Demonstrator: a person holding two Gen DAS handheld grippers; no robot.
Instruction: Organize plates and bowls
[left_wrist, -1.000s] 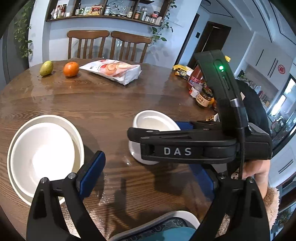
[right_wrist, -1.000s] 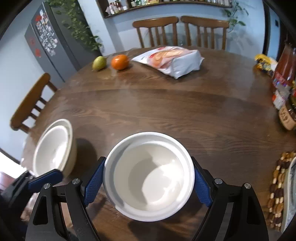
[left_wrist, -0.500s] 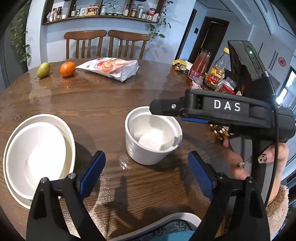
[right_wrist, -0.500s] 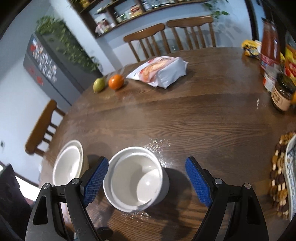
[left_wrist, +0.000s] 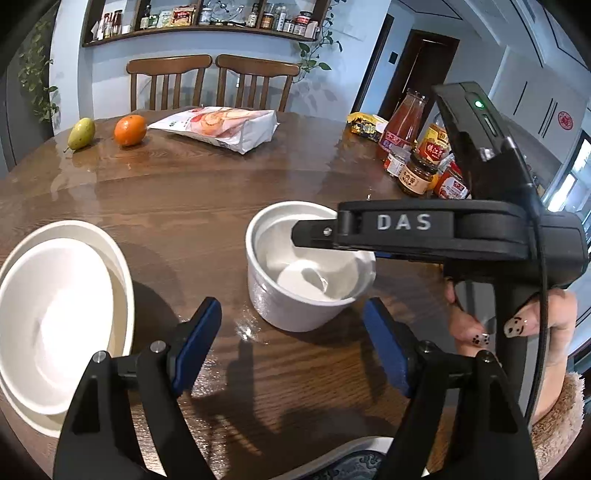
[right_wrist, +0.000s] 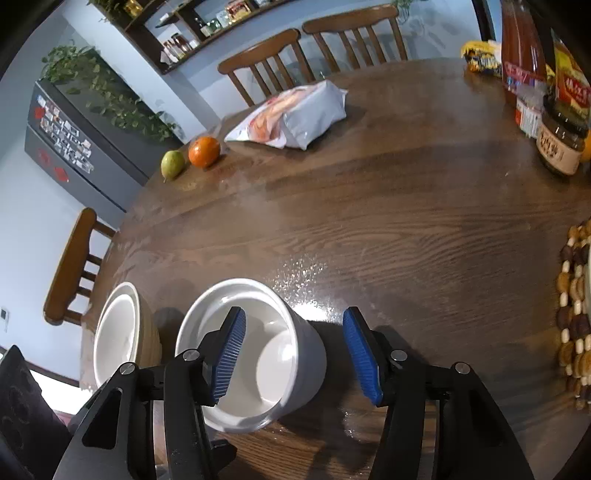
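Right gripper (right_wrist: 291, 354) straddling the white ceramic pot (right_wrist: 255, 354) wall on the grained wood table (right_wrist: 406, 221).
My jaws have just been closing, one blue ribbed pad inside; left gripper (left_wrist: 291, 350) narrowed, empty. Earlier my pads flanked it.

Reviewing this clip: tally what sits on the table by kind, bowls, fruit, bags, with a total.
White bowls: 3, a deep bowl and two stacked bowls
Fruit: 2, a pear and an orange
Snack bags: 1
Total: 6

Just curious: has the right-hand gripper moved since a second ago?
Yes. The right gripper shifted right against the small bowl; its jaws, just closing, now straddle the rim.
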